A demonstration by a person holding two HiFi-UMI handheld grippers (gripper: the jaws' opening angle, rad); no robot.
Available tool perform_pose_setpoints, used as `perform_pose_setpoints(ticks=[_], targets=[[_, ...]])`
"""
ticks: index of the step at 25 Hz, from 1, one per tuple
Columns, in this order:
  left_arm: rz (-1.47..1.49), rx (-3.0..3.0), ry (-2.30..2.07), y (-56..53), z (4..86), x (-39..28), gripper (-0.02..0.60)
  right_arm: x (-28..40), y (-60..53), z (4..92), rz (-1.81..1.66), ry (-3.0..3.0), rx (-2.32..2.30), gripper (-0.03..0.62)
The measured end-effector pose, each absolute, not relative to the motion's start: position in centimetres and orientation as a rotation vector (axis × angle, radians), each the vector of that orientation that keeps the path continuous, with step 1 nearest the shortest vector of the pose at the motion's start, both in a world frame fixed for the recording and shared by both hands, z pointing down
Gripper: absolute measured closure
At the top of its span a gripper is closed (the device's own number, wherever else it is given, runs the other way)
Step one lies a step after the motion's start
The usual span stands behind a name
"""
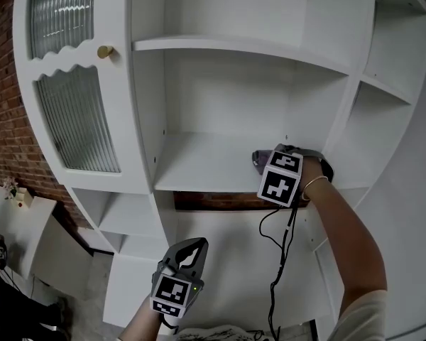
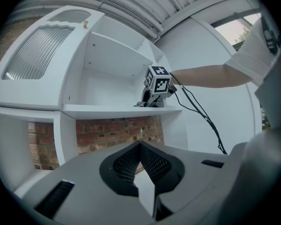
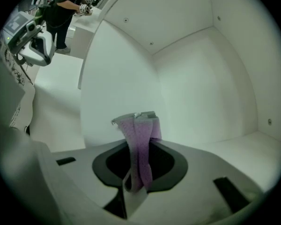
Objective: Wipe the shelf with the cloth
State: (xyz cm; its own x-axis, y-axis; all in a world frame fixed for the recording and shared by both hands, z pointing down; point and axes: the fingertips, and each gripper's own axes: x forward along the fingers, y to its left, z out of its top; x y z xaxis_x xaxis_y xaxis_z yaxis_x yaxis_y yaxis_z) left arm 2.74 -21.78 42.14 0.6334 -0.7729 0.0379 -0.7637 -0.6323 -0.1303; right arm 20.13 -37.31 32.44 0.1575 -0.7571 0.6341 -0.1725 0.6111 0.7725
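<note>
Right gripper (image 1: 264, 159) clamps the purple cloth (image 3: 139, 146) at the right end of the shelf (image 1: 199, 163); that thin pinch could let it slip mid-wipe. Left gripper (image 2: 140, 159), jaws together and empty, hangs below the shelf.

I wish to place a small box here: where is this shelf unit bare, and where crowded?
The middle shelf is bare from its left wall up to the right gripper. The upper shelf is bare too. It is crowded only at the middle shelf's right end, where that gripper holds the cloth.
</note>
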Motion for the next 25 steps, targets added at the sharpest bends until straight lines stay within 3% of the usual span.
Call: perform_pose_setpoints(ticks=[25], targets=[[-0.15,-2.797,1.185,-14.8,43.0,3.6,0.568,19.2,-23.8,35.1,-0.424,-1.587,0.98,0.513]])
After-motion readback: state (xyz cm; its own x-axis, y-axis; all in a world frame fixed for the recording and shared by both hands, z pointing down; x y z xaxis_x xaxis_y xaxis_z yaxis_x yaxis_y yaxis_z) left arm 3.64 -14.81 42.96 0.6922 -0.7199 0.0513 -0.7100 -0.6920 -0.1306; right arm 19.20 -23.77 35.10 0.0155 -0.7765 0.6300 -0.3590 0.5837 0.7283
